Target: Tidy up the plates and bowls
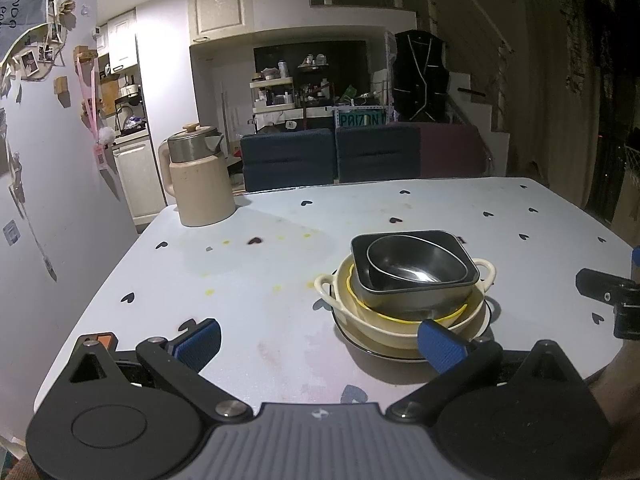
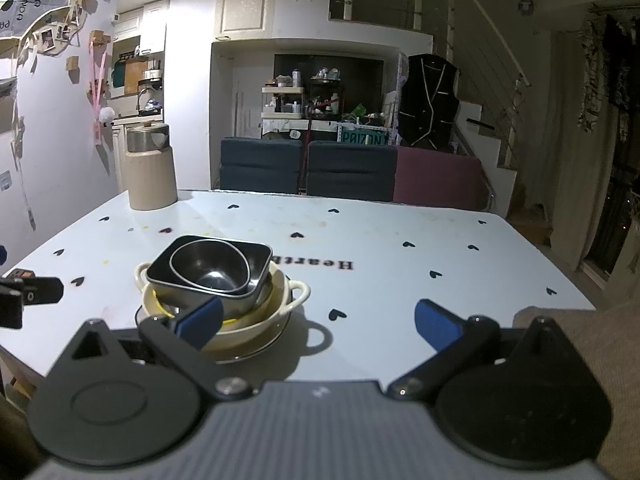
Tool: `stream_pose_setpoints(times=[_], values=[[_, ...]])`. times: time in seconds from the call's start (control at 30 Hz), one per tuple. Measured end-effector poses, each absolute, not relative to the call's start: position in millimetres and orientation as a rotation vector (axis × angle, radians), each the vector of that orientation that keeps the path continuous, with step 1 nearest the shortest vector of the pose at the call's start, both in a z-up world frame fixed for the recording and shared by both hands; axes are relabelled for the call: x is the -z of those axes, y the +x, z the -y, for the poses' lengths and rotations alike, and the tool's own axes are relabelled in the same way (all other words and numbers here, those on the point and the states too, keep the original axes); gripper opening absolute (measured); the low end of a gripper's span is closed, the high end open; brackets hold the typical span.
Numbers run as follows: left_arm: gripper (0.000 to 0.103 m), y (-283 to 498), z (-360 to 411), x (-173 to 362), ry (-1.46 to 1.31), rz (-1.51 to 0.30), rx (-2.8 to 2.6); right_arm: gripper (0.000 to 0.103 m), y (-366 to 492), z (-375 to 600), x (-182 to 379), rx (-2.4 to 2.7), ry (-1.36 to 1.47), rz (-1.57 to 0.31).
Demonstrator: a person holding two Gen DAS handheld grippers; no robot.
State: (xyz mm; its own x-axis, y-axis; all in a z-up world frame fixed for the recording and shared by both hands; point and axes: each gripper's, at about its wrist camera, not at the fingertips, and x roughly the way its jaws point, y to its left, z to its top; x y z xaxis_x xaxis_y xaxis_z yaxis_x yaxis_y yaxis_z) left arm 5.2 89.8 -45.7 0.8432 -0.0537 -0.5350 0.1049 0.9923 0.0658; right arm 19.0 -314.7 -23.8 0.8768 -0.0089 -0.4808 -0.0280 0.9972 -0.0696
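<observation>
Two grippers, left [image 1: 320, 340] and right [image 2: 318, 322], are hovering with jaws apart, flanking the stack [image 1: 412, 280] sitting between them on the table [image 1: 260, 280], touching nothing.

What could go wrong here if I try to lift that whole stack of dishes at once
The dark rectangular dish appears to sit tilted inside the cream two-handled bowl, so it and the round dark bowl nested in it could slide when lifted. Both grippers, left and right, are open and hold nothing. The bottom plate is low and thin, probably hard to pinch.
</observation>
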Motion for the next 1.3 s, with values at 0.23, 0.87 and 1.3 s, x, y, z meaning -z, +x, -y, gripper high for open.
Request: stream_pose_setpoints(times=[0.23,0.87,1.3], values=[[0.103,5.2,-88.9,45.9,0.092,-0.562,0.087,0.103,19.4,313.5,24.7,-0.01,-0.077,-0.506],[0.103,5.4,-85.7,47.7,0.094,-0.563,0.094,0.103,19.2,312.0,25.8,-0.006,-0.076,-0.508],[0.103,5.7,-86.4,47.5,0.092,-0.563,0.095,0.103,20.5,310.7,27.5,-0.002,-0.076,-0.51]])
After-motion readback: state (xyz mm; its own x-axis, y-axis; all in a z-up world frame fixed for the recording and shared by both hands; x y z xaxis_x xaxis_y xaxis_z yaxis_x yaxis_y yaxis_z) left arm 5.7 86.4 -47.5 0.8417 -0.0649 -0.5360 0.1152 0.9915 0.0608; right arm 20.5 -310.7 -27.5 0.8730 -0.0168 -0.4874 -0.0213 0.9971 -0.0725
